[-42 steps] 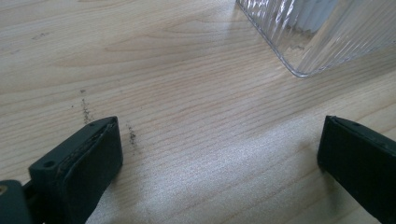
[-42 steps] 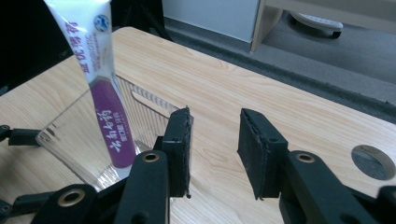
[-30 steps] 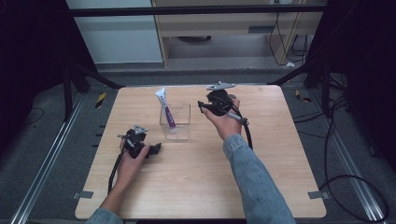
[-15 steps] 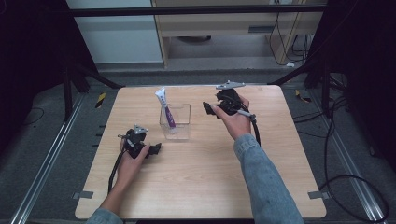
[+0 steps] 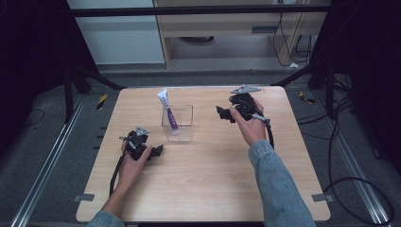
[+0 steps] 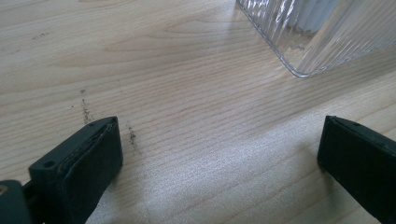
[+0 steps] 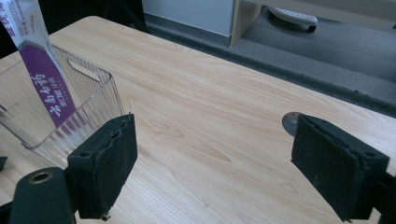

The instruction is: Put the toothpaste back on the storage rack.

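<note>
Presently the right claw [image 5: 222,113], its jaws just opened wide and empty, hovers near the surface's [image 5: 213,184] far edge, beside the clear container [image 5: 182,132] holding a tube [image 5: 166,106]; left claw [image 5: 158,151] wide, empty.

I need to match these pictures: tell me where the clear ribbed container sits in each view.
High view: clear container at table centre, between the grippers.
Left gripper view: its ribbed corner at top right.
Right gripper view: far left, behind the left-hand jaw.
Shared landmark: the purple-and-white tube standing in it.

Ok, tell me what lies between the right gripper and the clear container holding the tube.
Nothing: bare wooden table separates the right gripper from the clear container with its tube, as the high view shows.
</note>
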`<state>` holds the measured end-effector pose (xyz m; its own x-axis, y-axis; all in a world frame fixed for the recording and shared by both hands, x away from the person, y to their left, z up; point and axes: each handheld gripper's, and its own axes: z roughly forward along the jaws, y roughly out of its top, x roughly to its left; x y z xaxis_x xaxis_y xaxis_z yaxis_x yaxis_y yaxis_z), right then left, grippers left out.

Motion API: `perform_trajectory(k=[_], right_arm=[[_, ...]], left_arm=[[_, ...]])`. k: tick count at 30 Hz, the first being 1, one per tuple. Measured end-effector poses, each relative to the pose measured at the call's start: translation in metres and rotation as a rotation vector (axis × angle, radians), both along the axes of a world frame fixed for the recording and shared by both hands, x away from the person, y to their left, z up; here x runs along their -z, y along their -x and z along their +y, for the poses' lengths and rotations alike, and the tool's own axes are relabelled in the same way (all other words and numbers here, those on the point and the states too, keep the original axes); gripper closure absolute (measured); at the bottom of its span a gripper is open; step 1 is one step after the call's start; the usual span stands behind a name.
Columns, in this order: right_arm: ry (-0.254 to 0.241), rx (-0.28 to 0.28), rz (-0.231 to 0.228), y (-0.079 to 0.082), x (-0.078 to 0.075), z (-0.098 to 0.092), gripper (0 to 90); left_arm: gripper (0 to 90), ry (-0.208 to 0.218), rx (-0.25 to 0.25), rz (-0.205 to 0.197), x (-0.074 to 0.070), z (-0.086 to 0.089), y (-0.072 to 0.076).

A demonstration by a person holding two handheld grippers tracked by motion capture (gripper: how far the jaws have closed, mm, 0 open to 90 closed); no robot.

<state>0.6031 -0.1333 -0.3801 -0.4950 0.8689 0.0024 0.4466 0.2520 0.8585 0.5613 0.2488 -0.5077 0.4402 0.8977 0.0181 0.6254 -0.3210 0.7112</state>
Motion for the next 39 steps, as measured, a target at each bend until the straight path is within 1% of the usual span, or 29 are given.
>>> perform_trajectory(k=[9,13,14,15,20,23,24,25,29,30,31,35,39], right_arm=[[0.012,0.044,0.004,0.008,0.018,-0.025,12.8],[0.018,0.064,0.011,0.01,0.024,-0.038,12.6],[0.018,0.064,0.011,0.01,0.024,-0.038,12.6],[0.022,0.075,0.014,0.011,0.027,-0.045,12.5],[0.029,0.095,0.019,0.015,0.036,-0.059,13.2],[0.039,0.106,0.031,0.018,0.042,-0.067,13.5],[0.039,0.106,0.031,0.018,0.042,-0.067,13.5],[0.036,0.119,0.04,0.018,0.047,-0.072,13.4],[0.037,0.138,0.057,0.019,0.058,-0.083,13.2],[0.037,0.138,0.057,0.019,0.058,-0.083,13.2],[0.035,0.144,0.066,0.02,0.063,-0.087,12.7],[0.033,0.162,0.083,0.022,0.074,-0.093,12.5],[0.046,0.164,0.1,0.024,0.082,-0.098,11.9]], left_arm=[[0.0,-0.002,0.0,0.0,0.0,0.0,0.0],[0.0,-0.002,0.0,0.0,0.0,0.0,0.0],[0.0,-0.002,0.0,0.0,0.0,0.0,0.0],[0.0,-0.002,0.0,0.0,0.0,0.0,0.0],[0.0,-0.002,0.0,0.0,0.0,0.0,0.0],[0.0,-0.002,-0.001,0.0,0.0,0.0,0.0],[0.0,-0.002,-0.001,0.0,0.0,0.0,0.0],[0.0,-0.002,-0.001,0.0,0.0,0.0,0.0],[0.0,-0.002,-0.001,0.0,0.0,0.0,0.0],[0.0,-0.002,-0.001,0.0,0.0,0.0,0.0],[0.0,-0.002,-0.001,0.0,0.0,0.0,0.0],[0.0,-0.002,-0.001,0.0,0.0,0.0,0.0],[0.0,-0.002,-0.001,0.0,0.0,0.0,0.0]])
